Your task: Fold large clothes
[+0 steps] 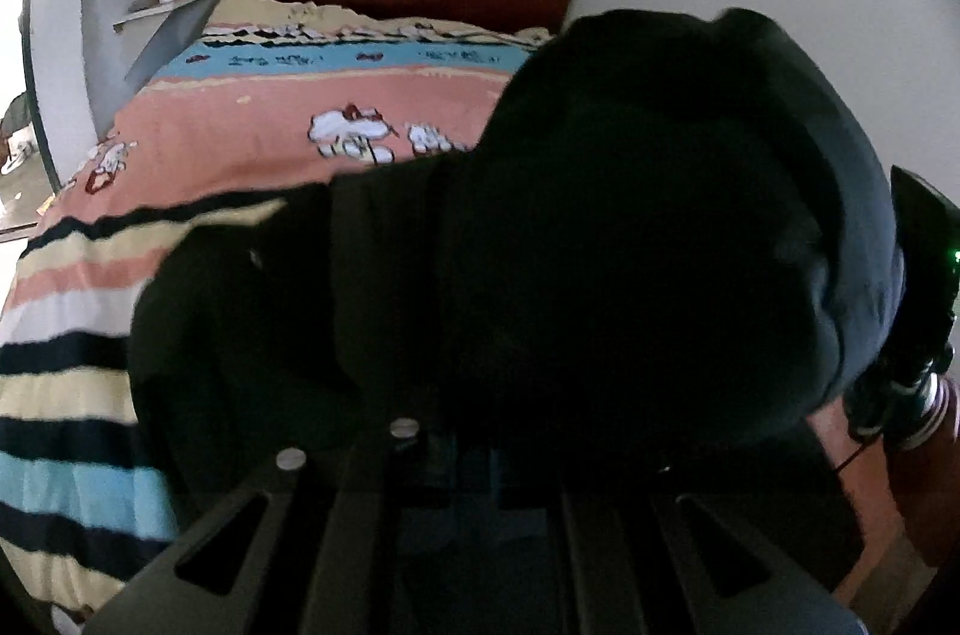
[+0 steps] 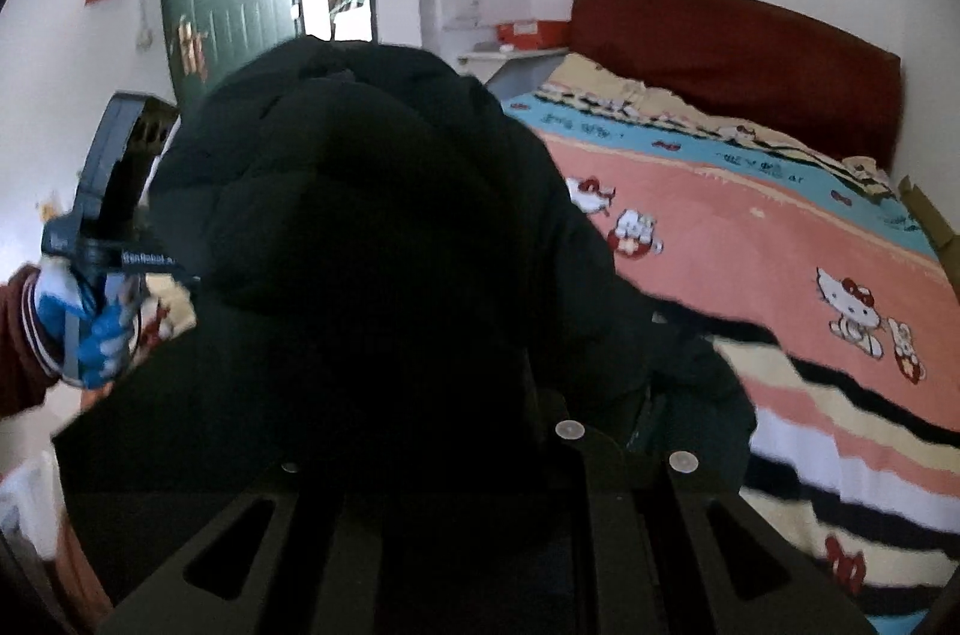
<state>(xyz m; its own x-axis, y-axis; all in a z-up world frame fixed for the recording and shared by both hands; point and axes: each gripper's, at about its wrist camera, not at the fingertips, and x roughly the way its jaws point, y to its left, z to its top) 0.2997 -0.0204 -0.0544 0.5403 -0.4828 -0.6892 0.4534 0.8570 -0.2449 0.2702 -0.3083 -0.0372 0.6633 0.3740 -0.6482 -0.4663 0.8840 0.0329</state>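
Black padded coat (image 1: pixel 630 227) bunched over both my grippers above the bed (image 1: pixel 252 125); I can't tell their grip, so heavy fabric may slide off.

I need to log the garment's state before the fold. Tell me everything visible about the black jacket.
The black jacket is a bulky, puffy, quilted-looking garment, dark and nearly featureless in both wrist views. It is bunched and lifted above the striped cartoon-print bedspread, filling the space in front of both cameras, with part draping toward the bed. It hides the fingertips of the left gripper and right gripper, so the grip itself cannot be confirmed.
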